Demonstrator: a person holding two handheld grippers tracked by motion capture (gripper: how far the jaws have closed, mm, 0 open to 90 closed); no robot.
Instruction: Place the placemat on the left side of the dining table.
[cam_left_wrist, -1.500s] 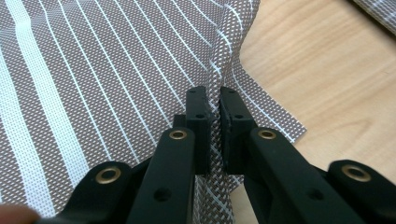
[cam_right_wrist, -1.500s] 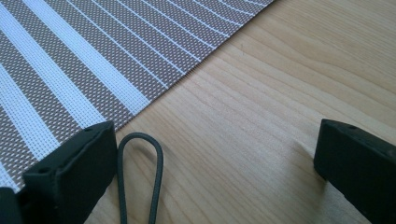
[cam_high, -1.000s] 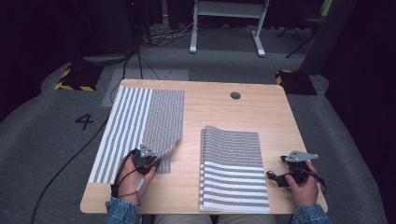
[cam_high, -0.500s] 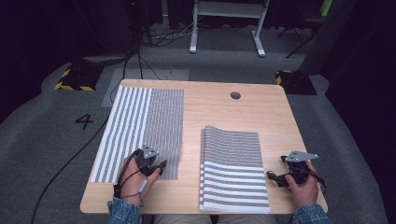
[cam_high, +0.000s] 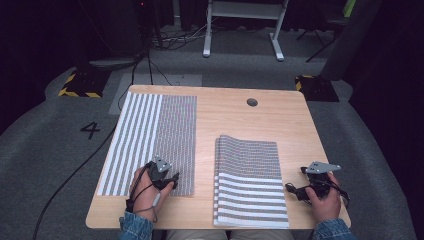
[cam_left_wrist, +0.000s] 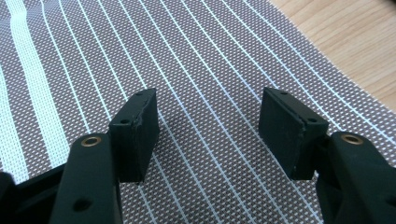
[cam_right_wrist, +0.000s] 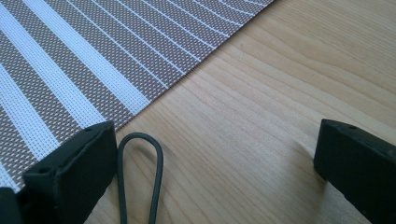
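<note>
With the left hand-held gripper gaping wide over the flat brown-and-white striped woven mat, we should pinch its near edge squarely; right hand-held gripper equally wide on the desk

A lab or recording studio: a wooden table on grey carpet, a floor number "4" at nine o'clock, hazard-taped bases and cables toward eleven.

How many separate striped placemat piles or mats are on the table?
2: a single mat lying flat at the table's left, and a stack of mats front centre-right; how many the stack holds cannot be told.
</note>
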